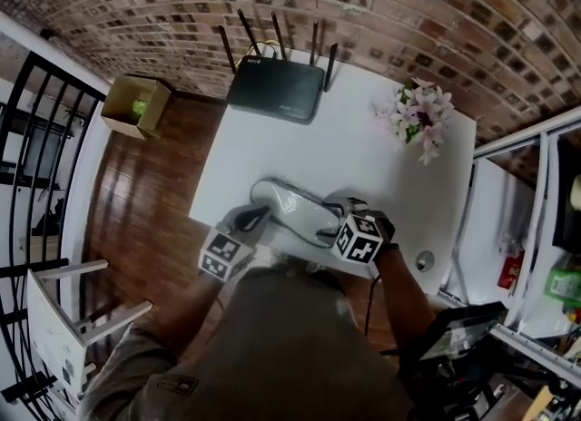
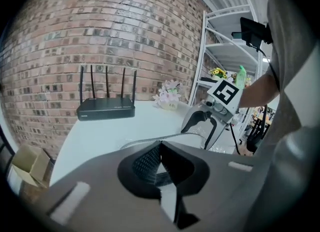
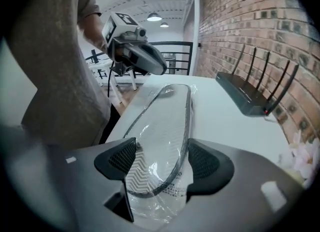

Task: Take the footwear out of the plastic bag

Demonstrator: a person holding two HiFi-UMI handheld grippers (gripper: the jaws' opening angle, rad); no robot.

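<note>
A pale grey slipper (image 1: 289, 205) in a clear plastic bag (image 3: 150, 211) lies near the front edge of the white table (image 1: 363, 151). At the slipper's left end, my left gripper (image 1: 249, 220) is shut, pinching the bag's edge; the left gripper view shows its pads (image 2: 150, 161) pressed together and the bag's rim (image 2: 150, 139) running up to them. My right gripper (image 1: 332, 217) is open at the other end. In the right gripper view its pads (image 3: 120, 158) stand either side of the slipper's sole (image 3: 162, 126), with crumpled bag film below. The left gripper (image 3: 156, 69) shows at the far end.
A black router (image 1: 275, 91) with several antennas sits at the table's back edge, and a small bunch of pale flowers (image 1: 419, 118) at the back right. A cardboard box (image 1: 136, 106) and a white stool (image 1: 64, 319) stand on the wooden floor to the left; metal shelving (image 1: 536, 229) is on the right.
</note>
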